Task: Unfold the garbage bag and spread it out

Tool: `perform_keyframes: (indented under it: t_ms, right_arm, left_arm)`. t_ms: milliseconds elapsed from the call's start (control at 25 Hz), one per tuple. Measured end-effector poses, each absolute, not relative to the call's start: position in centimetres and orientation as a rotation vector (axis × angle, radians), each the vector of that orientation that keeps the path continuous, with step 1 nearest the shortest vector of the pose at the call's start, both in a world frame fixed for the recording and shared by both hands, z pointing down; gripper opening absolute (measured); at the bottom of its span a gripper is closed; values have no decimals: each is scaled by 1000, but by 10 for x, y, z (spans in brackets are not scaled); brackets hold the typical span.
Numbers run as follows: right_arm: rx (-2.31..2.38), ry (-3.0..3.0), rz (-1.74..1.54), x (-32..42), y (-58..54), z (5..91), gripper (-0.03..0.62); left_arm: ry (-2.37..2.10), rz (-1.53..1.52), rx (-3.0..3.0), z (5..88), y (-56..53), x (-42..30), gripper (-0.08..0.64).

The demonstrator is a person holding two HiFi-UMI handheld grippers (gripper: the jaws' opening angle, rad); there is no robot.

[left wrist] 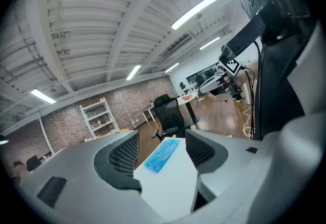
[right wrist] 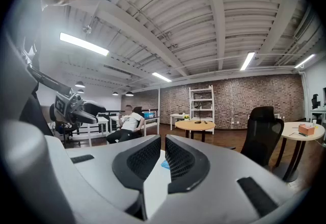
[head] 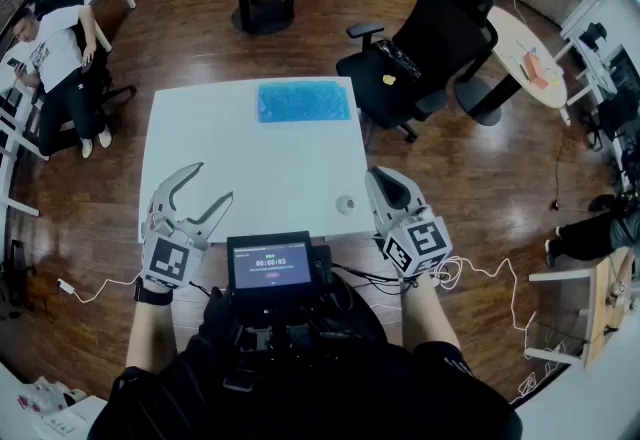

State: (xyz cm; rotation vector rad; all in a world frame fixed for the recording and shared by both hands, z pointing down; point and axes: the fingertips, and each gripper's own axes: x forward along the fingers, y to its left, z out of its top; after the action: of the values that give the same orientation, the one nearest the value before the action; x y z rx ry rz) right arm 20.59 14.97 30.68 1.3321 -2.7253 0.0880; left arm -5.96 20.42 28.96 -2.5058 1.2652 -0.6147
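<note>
Head view: garbage bag [head: 304,101], blue, folded flat, at the far edge of the white table [head: 200,158], well apart from both tools. Left gripper [head: 195,196] over the near left corner, right gripper [head: 385,190] at the near right edge; both held close to level, forearms flanking a chest screen [head: 271,266].

Left gripper view: jaws wide apart, empty, the distant bag framed between them.

Right gripper view: jaws almost together, nothing gripped; only a blue sliver of bag in the gap. Brick wall [right wrist: 239,95] and seated person [right wrist: 130,122] beyond.

Folded blue bag [head: 304,101], white table [head: 250,178], black chair [head: 435,33]
</note>
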Motion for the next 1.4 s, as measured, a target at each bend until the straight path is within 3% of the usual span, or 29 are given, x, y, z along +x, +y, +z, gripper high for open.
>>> perform_keyframes:
  t_ms: [1400]
  right_arm:
    - [1257,-2772,117,282,142,319,46]
  left_arm:
    - [1237,-721,-2482,310,197,32,279]
